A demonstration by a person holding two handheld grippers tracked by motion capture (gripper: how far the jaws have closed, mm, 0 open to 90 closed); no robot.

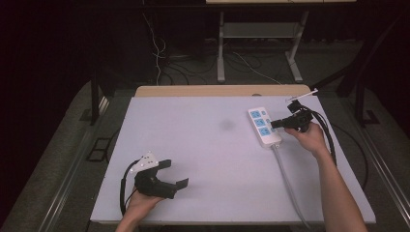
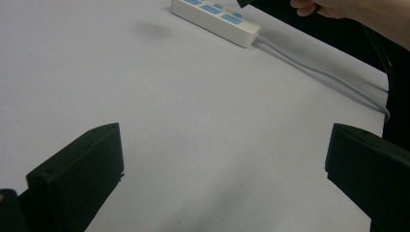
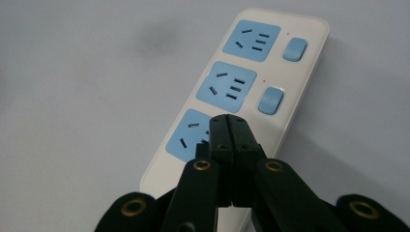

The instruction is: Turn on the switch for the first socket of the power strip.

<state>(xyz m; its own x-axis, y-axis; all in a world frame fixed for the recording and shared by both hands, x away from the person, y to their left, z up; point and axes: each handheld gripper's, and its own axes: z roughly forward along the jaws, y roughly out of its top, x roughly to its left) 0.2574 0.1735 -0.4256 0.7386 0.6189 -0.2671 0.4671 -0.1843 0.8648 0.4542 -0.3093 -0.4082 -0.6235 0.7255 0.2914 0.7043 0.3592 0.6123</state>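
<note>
**A:** Item one, the work in hand. Status?

**B:** My right gripper [image 3: 228,121] has its jaws pressed together, nothing between them, the tips poised over the power strip [image 1: 264,126] at the nearest of its three blue sockets. Two rocker switches [image 3: 270,100] show beside the farther sockets; the near one's switch, if there is one, hides behind my jaws. My judgement: I am about to press a switch on that strip with the closed tips. I cannot tell whether the tips touch the strip yet, so I count the press as still to do.

**A:** Item two, the other tool?

**B:** My left gripper [image 1: 162,176] rests low at the near left of the table, jaws spread wide, holding nothing, well apart from the strip. Idle, I would say.

**A:** Item three, location of the strip?

**B:** Far right of the table [image 1: 193,145], lying flat, nothing plugged in. Its pale cord [image 1: 287,181] runs toward my side and off the near edge.

**A:** Item four, surface and room?

**B:** One pale grey tabletop, bare but for a faint dark smudge [image 1: 226,124] left of the strip. A wooden edge shows along the far side. Beyond: dark room, another table's legs, loose cables on the floor.
</note>
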